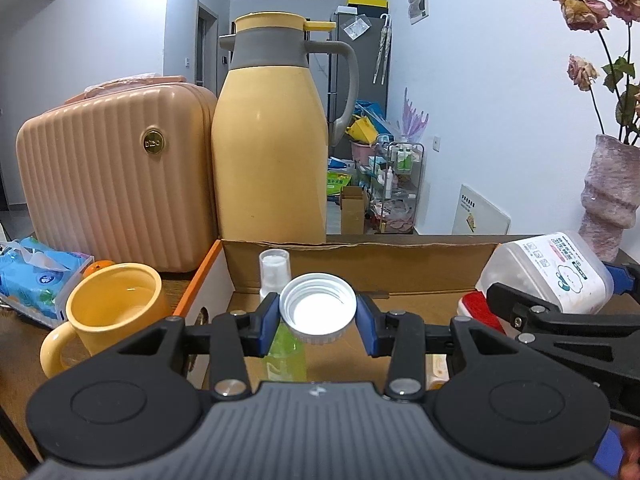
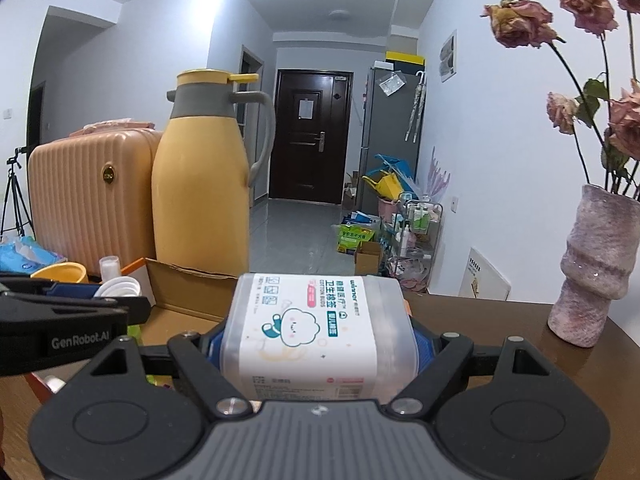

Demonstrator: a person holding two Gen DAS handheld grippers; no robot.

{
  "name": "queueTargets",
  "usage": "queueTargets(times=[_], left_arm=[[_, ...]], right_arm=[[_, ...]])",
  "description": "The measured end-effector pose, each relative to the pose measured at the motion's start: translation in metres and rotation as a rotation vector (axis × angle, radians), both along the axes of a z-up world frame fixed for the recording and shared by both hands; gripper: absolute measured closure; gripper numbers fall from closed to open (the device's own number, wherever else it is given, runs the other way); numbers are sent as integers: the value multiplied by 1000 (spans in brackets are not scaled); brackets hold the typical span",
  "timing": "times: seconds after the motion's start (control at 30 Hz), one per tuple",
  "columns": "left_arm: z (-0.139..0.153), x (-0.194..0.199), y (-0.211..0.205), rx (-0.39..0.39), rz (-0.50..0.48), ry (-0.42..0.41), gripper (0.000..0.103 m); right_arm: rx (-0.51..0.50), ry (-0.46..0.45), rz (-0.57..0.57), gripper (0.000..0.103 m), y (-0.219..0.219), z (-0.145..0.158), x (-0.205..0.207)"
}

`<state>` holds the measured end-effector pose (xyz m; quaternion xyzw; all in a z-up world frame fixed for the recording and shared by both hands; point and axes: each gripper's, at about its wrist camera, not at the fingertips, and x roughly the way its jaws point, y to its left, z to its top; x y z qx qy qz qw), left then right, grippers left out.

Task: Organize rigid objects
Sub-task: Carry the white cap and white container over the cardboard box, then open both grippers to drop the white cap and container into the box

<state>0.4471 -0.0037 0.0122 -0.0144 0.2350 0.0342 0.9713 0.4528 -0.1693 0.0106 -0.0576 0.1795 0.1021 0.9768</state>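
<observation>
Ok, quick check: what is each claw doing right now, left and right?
Left claw: shut on the white cap, over the cardboard box.
Right claw: shut on the cotton bud box.

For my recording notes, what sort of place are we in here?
Most likely a lived-in flat: a table by a hallway leading to a front door, with a fridge beside it and a vase of dried roses.
</observation>
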Motion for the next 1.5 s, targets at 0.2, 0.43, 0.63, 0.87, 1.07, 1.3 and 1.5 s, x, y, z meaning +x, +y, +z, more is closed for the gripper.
queueTargets(times=[0.2,0.43,0.63,0.87,1.07,1.3,1.5], left_arm=[[-2,12,8,1,23,14,62],[-5,15,12,-1,20,28,62],[-5,13,11,-6,9,30,61],[-4,12,13,12,58,20,21],[-2,11,19,2,106,14,2],[-1,10,21,2,112,12,0],[1,6,22,-14,118,5,0]], right_arm=[[-15,16,12,21,3,-3,9],[-32,32,23,21,6,-6,15],[-36,46,29,21,8,-4,18],[-33,64,33,8,6,-1,18],[-27,44,1,0,4,1,16],[-20,43,-13,0,2,1,16],[-9,36,-12,0,1,1,12]])
